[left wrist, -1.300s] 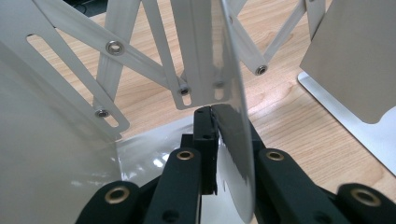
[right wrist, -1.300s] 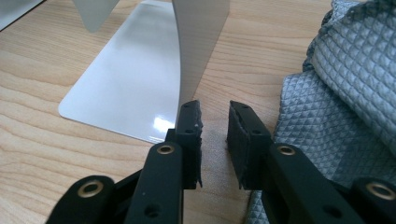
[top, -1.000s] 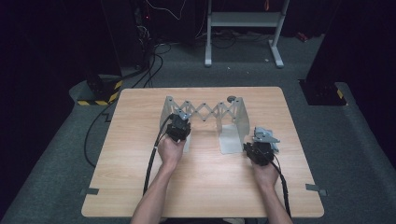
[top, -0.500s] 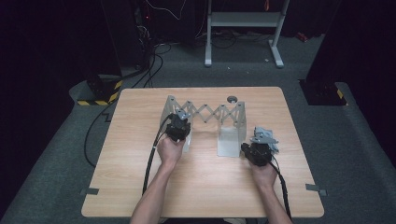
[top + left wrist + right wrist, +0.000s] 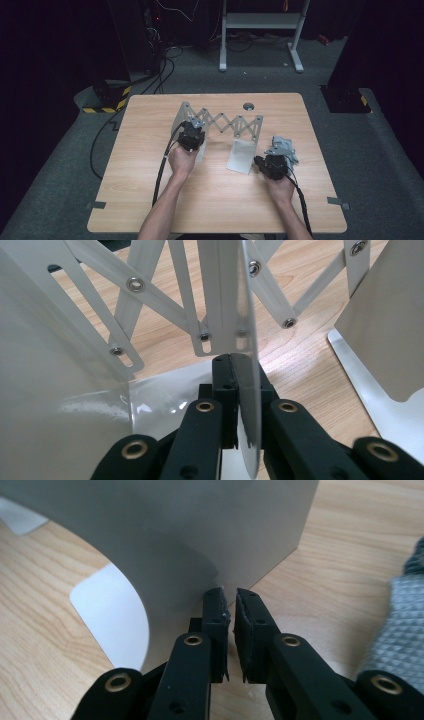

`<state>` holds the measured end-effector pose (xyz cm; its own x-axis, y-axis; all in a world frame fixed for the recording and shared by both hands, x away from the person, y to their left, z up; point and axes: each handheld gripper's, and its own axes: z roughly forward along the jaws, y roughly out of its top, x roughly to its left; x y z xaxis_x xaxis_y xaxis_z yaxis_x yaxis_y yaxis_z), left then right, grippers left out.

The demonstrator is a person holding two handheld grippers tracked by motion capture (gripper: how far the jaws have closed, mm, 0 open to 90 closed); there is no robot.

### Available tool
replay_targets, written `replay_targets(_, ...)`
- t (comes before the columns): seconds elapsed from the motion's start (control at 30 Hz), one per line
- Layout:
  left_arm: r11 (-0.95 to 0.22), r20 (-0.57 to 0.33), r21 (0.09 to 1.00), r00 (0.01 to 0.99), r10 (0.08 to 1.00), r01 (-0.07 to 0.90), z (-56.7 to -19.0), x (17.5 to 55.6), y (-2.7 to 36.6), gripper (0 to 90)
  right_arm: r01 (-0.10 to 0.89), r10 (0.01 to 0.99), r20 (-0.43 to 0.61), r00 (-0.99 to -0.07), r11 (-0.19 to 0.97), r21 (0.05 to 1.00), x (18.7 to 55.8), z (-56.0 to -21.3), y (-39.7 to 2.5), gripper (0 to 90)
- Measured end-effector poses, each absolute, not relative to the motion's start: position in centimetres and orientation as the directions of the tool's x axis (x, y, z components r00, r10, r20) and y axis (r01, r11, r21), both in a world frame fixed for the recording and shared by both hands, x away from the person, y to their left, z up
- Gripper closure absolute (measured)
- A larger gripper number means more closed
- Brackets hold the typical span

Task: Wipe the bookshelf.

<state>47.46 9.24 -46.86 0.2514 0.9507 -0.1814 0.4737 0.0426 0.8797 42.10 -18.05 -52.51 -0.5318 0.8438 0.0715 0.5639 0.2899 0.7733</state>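
Near the table's (image 5: 150, 210) far edge, the folding rack (image 5: 225, 122) stands stretched. The left gripper (image 5: 231, 357) clamps its left end plate (image 5: 248, 365); the right gripper (image 5: 230, 597), slightly parted, hasn't gripped the right plate (image 5: 200, 535).

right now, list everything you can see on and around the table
expanding bookend rack: one, white metal, scissor lattice between two end plates, back middle of table
table: one, light wood
round grommet: one, grey, back edge of table
grey cloth: one, at the right gripper
white stand: one, on the floor beyond the table
left gripper: black, shut on the rack's left end plate
right gripper: black, jaws slightly apart at the right end plate
forearms: two, from the bottom edge
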Motion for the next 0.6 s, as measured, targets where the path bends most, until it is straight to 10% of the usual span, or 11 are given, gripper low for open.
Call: replay_targets(0.6, 0.039, -0.192, 0.884, 0.285, 0.939, 0.466, -47.0, 47.1, 9.9, 87.9, 0.618, 0.868, 0.108, -0.485, 0.253, 0.745, 43.5, -51.4, -19.5, 82.5)
